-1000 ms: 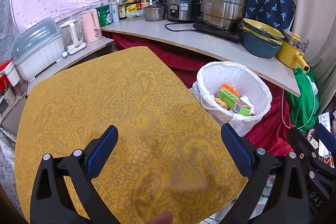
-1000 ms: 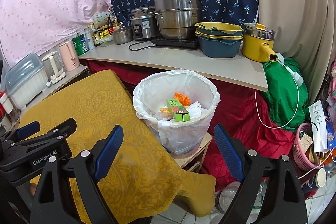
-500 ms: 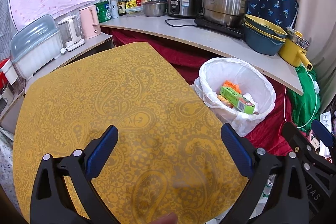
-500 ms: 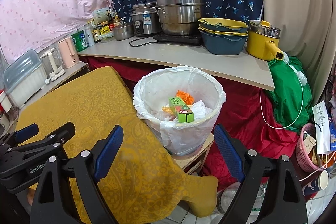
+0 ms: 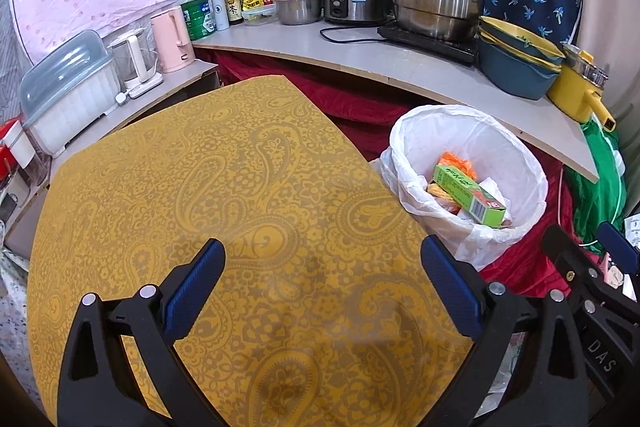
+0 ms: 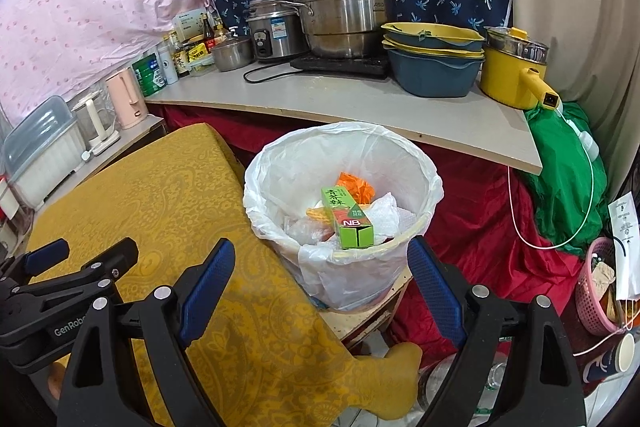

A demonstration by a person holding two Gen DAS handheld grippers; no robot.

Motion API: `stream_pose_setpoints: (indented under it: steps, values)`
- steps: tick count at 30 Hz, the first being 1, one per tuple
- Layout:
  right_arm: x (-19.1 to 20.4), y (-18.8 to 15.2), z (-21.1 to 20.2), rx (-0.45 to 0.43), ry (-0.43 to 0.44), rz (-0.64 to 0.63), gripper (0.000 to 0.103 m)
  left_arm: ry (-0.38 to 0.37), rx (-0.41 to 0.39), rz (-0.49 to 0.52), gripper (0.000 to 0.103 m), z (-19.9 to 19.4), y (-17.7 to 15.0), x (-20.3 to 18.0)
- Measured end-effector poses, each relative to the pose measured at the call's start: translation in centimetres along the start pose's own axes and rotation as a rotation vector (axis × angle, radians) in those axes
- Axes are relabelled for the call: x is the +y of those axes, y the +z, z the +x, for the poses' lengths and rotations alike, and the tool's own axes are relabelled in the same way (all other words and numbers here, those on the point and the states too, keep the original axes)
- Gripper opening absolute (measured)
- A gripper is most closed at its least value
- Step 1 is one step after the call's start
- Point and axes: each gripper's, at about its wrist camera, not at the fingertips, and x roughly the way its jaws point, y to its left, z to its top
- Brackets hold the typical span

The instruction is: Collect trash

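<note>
Along the left edge of the side counter a lidded white container (image 5: 66,95) is sitting, with a clear kettle (image 5: 134,61) and a pink kettle (image 5: 174,39) standing just beside it toward the back counter. The left gripper (image 5: 322,287) is hovering over the tabletop (image 5: 224,187), which is wearing a mustard paisley cloth, and its blue-padded fingers (image 5: 196,285) are standing wide apart with nothing between them. The right gripper (image 6: 318,281) is hanging past the tabletop's right edge, its fingers (image 6: 208,281) likewise spread wide and gripping nothing. Just beyond that right edge, between the tabletop and the back counter (image 6: 360,103), the trash bin (image 6: 276,163) is standing on a low wooden board, lined with a white plastic bag. Inside it the trash is lying in a heap: a green carton (image 6: 348,217) is resting on top, tilted with one end toward the near rim, an orange wrapper (image 6: 356,185) is showing behind it, and crumpled white paper (image 6: 390,215) is sitting to its right. On the back counter a rice cooker (image 6: 274,33) and a stacked steel steamer (image 6: 344,1) are standing, then nested blue and yellow basins (image 6: 434,65), and a yellow pot (image 6: 514,69) near the counter's right corner. Further right, a pink basket (image 6: 596,287) is sitting on the floor.
</note>
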Motion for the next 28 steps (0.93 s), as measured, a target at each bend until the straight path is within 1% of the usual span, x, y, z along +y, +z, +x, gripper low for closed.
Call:
stream_pose_setpoints:
  steps: [15,28]
  values:
    - [-1.3,0.0,0.5,0.003,-0.003,0.02,0.084,0.011,-0.003,0.025,0.094,0.1,0.3,-1.5]
    - [-1.4,0.0,0.6,0.003,-0.004,0.022,0.084,-0.003,0.01,0.026,0.094,0.3,0.3,-1.9]
